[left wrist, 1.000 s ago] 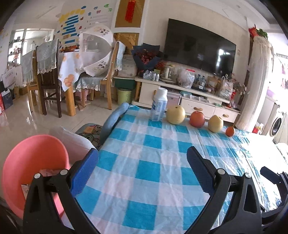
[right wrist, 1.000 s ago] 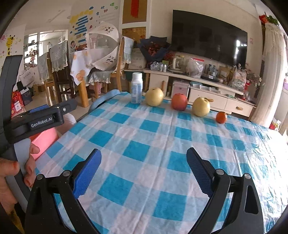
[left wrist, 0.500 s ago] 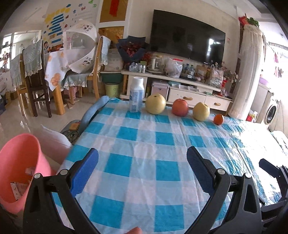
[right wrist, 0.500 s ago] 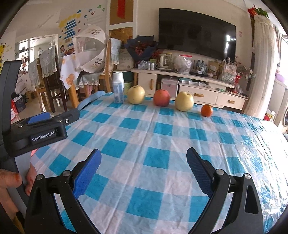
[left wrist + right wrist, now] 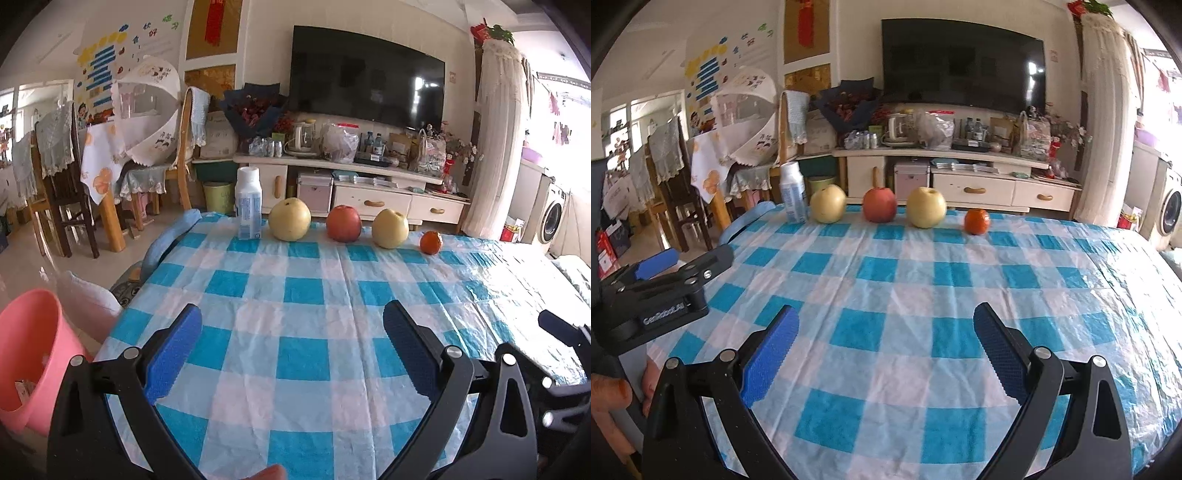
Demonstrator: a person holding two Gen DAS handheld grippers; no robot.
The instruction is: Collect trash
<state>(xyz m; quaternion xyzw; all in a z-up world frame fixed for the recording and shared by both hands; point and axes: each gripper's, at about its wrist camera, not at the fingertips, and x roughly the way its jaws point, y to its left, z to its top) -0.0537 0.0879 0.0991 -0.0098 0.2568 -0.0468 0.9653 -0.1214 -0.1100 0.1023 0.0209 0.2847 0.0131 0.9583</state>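
I have both grippers hovering low over the near part of the bench (image 5: pixel 303 291), which is covered in a blue-and-white checked cloth. My left gripper (image 5: pixel 291 350) has its blue-padded fingers spread wide with nothing between them, only bare cloth below. My right gripper (image 5: pixel 886 347) is spread just as wide and grips nothing either. In the right wrist view the left gripper also shows from the side at the bench's left edge, with the person's hand (image 5: pixel 613 402) wrapped around its handle.

Off the bench's near left corner, lower than the tabletop, stands a pink bin (image 5: pixel 33 354). Some pale scraps lie inside it, too small for me to identify. A white cushion-like thing (image 5: pixel 88 306) sits between the bin and the bench's left edge.

Along the far edge of the bench I see a row, all standing apart from one another: an upright white bottle (image 5: pixel 249 203) with a blue label nearest the far left corner, then a yellow pear (image 5: pixel 289 219), a red apple (image 5: pixel 343 223), a second yellow pear (image 5: pixel 390 228) and a small orange (image 5: pixel 430 242) at the right end. I cannot make out any loose trash on the cloth itself. Beyond the far edge are a TV cabinet (image 5: pixel 369 192) cluttered with bags and bottles, and a black television (image 5: pixel 365 77) on the wall.
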